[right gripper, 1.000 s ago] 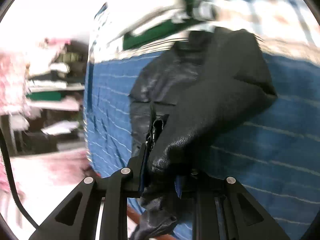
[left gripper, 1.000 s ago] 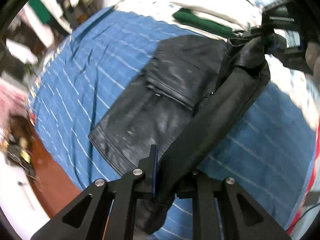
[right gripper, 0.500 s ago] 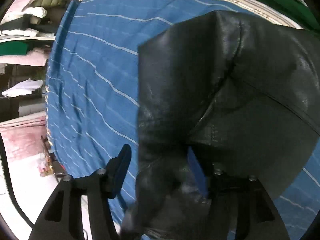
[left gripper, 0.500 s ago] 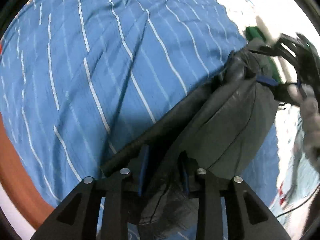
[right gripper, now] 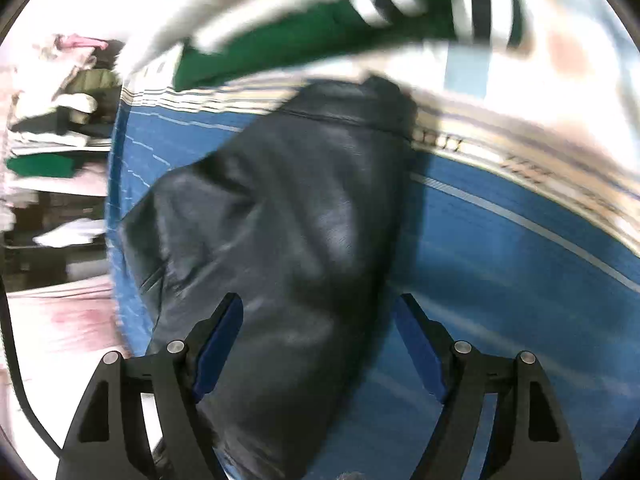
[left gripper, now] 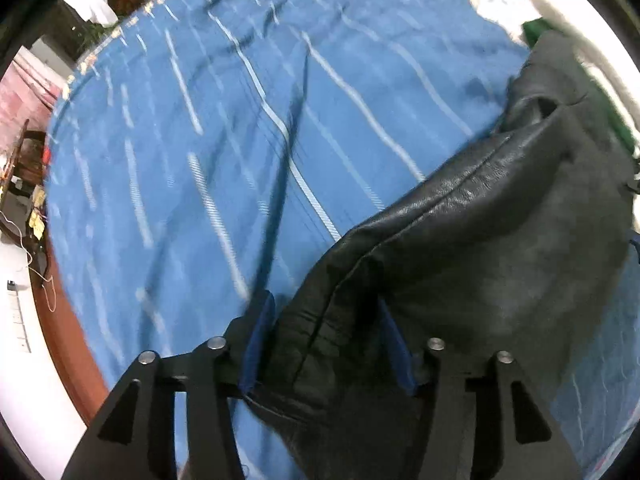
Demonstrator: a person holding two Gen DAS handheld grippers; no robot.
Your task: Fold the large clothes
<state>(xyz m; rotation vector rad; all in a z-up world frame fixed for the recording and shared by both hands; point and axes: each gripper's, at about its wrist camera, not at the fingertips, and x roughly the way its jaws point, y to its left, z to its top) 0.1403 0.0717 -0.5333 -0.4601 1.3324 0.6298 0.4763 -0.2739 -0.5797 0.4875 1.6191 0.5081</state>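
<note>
Over on the left, the left claw (left gripper: 326, 336) points steeply down at the bed, its blue pads (left gripper: 256, 340) standing apart. Its jaws have just been opening, and the black leather jacket (left gripper: 480, 240) still bunches up between them, a folded edge filling the gap without being pinched. The jacket lies in a dark heap on the blue striped bedspread (left gripper: 200, 140), running away from the claw toward the right of that view. A reddish-brown bed frame (left gripper: 68, 340) edges the spread on the near left, with cluttered shelves beyond, blurred.

To the right, the right claw (right gripper: 320, 344) is spread wide, and its jaws too have just been opening. One blue pad (right gripper: 218, 344) sits over the leather, the other hangs above bare bedspread (right gripper: 500, 260), so the jacket (right gripper: 280, 220) lies partly between them but loose, gripped by neither. From this side the jacket stretches up toward the pale patterned border (right gripper: 520, 148) of the spread. Past that border lies a green garment (right gripper: 280, 44), smeared by motion, and stacked clothes (right gripper: 60, 120) on shelves at the far left.
</note>
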